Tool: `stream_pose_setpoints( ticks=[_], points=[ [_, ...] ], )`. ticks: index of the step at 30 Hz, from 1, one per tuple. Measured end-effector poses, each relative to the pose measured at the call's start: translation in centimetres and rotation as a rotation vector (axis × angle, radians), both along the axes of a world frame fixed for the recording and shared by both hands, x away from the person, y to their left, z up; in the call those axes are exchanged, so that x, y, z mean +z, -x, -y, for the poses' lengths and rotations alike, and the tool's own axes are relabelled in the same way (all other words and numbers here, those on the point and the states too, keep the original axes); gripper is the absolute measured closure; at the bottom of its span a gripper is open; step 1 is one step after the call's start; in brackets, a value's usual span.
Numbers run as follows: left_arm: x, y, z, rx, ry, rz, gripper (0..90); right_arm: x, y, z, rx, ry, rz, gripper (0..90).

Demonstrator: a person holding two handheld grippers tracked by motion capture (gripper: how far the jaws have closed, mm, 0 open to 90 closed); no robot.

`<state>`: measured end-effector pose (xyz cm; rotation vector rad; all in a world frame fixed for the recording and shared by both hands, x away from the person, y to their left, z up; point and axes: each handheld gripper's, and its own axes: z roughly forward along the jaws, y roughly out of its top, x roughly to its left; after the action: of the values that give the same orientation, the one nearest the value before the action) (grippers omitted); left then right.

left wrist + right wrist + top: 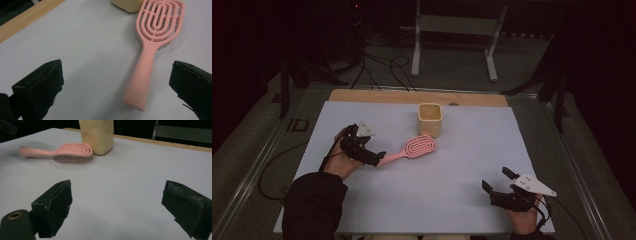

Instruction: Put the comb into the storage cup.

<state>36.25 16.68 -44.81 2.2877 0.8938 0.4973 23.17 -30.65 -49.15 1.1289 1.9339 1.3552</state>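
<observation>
Left gripper (pixel 379 157): jaws spread wide, nothing between the pads yet; in the left gripper view the pink hairbrush (pixel 150 47) lies bristles-down on the white table sheet (pixel 452 190), its handle end sitting between my two jaws but nearer the right-hand one; no contact that I can see.

Step in hand, as I judge it: take the brush by its handle. To do it well I would shift the gripper so the handle sits midway between the pads; come down until the pads straddle the handle's sides just above the sheet; close across the narrow width, a little up from the butt end rather than on the very tip, so it does not pivot out; keep the approach low and slow, since the handle is smooth and slim and could skate on the sheet if one pad lands first.

Centre: the brush head rests just beside the cream cup (pixel 430 119), touching or nearly so, I cannot tell which; any lift should draw the brush back clear of the cup wall before raising, or the cup may be nudged.

Cup: upright, open-topped, near the far edge by the wooden strip (pixel 362 96); inside looks empty from the high view, though the bottom is dim.

Right gripper (pixel 496 181): jaws spread, holding nothing, hovering over bare sheet well apart from brush and cup.
</observation>
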Motion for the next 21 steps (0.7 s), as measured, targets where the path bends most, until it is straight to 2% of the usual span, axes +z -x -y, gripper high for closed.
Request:
stream_pose_setpoints(
  ticks=[21],
  points=[
    [-0.8, -1.5, 2.2, -0.028, -0.044, -0.034, 0.0, 0.0, 0.0, 0.0, 0.004, 0.001, -0.002, 9.1]
  ],
)
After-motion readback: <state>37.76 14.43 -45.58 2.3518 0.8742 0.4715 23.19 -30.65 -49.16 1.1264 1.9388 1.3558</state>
